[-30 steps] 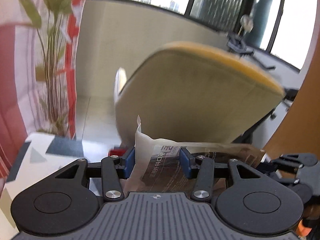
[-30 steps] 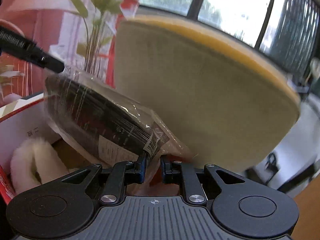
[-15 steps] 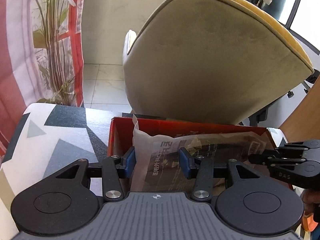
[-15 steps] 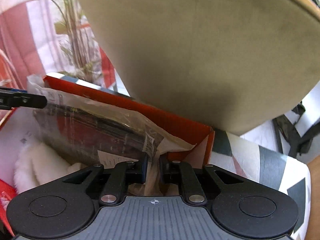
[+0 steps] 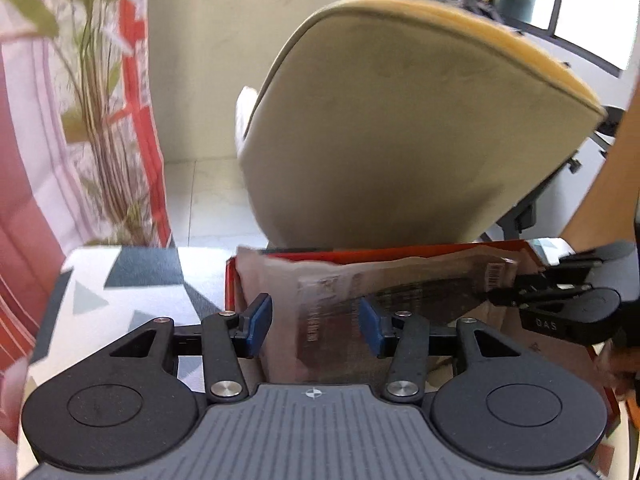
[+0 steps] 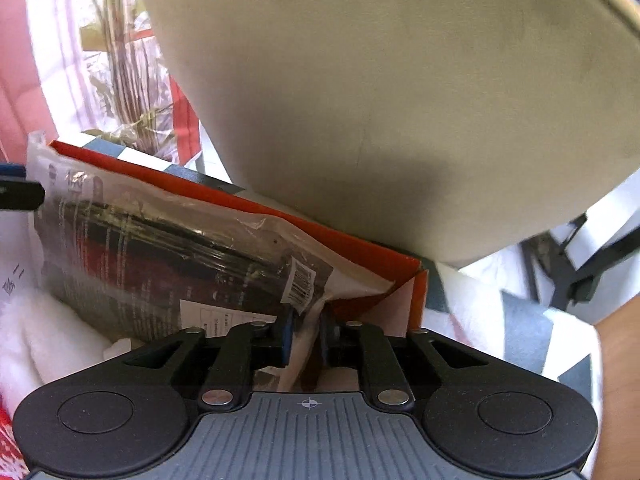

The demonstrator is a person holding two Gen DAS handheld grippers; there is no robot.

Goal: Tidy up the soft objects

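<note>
While holding the plastic-wrapped packet (image 5: 400,292) low inside the red box (image 5: 400,249) on the table (image 5: 132,280), must mind one relation: runs long from 9 to 3 o'clock, parallel to the box's far wall at 12. Clamped at its 9 o'clock end by the fingers of the left gripper (image 5: 316,326), set part-way apart across the bulk. Pinched at the 3 o'clock corner, just beside the barcode, by the fingers of the right gripper (image 6: 306,334), almost closed on thin film. Shared evenly between both hands, so probably best lowered level. Stands close against the far wall, with the chair back (image 5: 400,140) looming beyond at 12. Shares the box with a white fluffy item (image 6: 36,340) at 8 o'clock in the right wrist view. Offers open room toward 6. Risks snagging loose film on the rim.
</note>
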